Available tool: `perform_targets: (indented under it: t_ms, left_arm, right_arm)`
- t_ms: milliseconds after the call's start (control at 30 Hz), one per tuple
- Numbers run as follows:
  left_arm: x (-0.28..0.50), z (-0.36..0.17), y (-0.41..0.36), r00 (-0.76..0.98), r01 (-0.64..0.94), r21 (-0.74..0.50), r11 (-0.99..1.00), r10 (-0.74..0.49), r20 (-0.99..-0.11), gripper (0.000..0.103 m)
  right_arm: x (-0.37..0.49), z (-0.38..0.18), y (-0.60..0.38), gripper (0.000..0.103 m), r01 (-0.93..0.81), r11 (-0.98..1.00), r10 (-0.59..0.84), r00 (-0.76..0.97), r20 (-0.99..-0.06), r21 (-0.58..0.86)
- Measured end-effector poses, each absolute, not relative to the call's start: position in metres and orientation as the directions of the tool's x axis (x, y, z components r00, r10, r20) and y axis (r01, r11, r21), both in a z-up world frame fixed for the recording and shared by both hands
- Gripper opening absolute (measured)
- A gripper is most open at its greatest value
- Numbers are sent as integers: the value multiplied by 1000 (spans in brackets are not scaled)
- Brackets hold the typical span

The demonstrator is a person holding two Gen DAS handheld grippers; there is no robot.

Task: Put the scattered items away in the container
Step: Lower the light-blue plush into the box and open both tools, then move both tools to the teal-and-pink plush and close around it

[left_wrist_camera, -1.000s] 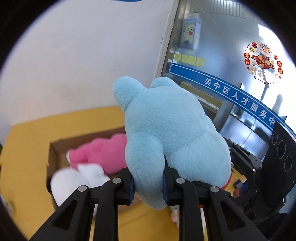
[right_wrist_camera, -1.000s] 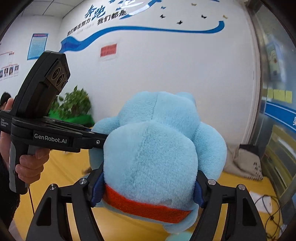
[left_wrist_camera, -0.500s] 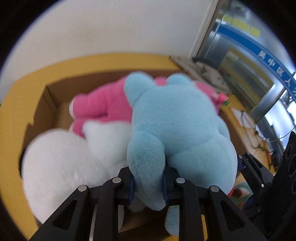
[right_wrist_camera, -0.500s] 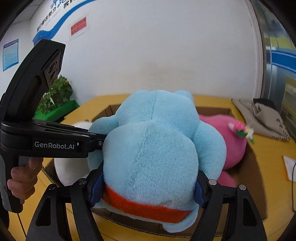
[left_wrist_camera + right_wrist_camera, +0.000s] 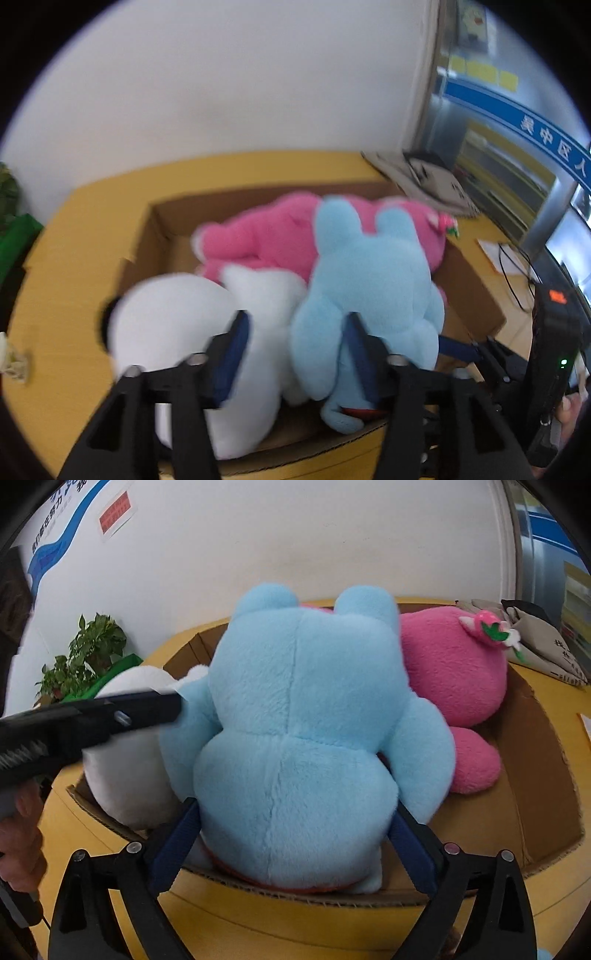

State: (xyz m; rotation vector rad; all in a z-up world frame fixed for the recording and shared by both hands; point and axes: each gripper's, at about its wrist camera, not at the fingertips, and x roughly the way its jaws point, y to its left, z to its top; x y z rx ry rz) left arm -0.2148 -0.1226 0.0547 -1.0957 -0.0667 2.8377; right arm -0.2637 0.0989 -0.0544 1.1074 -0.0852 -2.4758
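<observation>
The light blue plush (image 5: 303, 723) sits in the cardboard box (image 5: 535, 775), at its near edge, between a white plush (image 5: 125, 760) and a pink plush (image 5: 450, 675). My right gripper (image 5: 295, 834) is open, its fingers spread to either side of the blue plush's base. My left gripper (image 5: 295, 354) is open too, its jaws wide apart beside the blue plush (image 5: 369, 295) and over the white plush (image 5: 173, 321). The pink plush (image 5: 266, 236) lies at the back of the box (image 5: 476, 295). The left gripper's finger also shows in the right wrist view (image 5: 144, 709).
The box stands on a yellow surface (image 5: 88, 229) by a white wall. A grey bag (image 5: 539, 642) lies beyond the box at the right. A green plant (image 5: 88, 650) stands at the left. Cables and paper (image 5: 506, 254) lie to the right.
Both grippers have opened and let go of the blue plush, which now rests in the box. Both have drawn back a little.
</observation>
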Motion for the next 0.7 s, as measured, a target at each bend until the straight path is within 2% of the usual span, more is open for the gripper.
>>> perform_targets:
  t_ms: [167, 333, 467, 700]
  left_arm:
    - [-158, 101, -122, -816, -27, -44, -999, 47, -577, 77]
    - [-106, 117, -106, -851, 36, 2, -999, -31, -524, 78]
    - [-68, 119, -86, -866, 48, 13, -999, -48, -498, 78]
    - [-33, 113, -71, -863, 102, -34, -994, -72, -500, 78]
  right_arm:
    - [-232, -23, 111, 103, 350, -908, -409, -620, -669, 231]
    - [-186, 8, 105, 103, 346, -935, -312, -699, -644, 77]
    - [-158, 29, 121, 103, 302, -952, -214, -770, -602, -48]
    - [-121, 59, 144, 103, 294, -953, -209, -809, -550, -71]
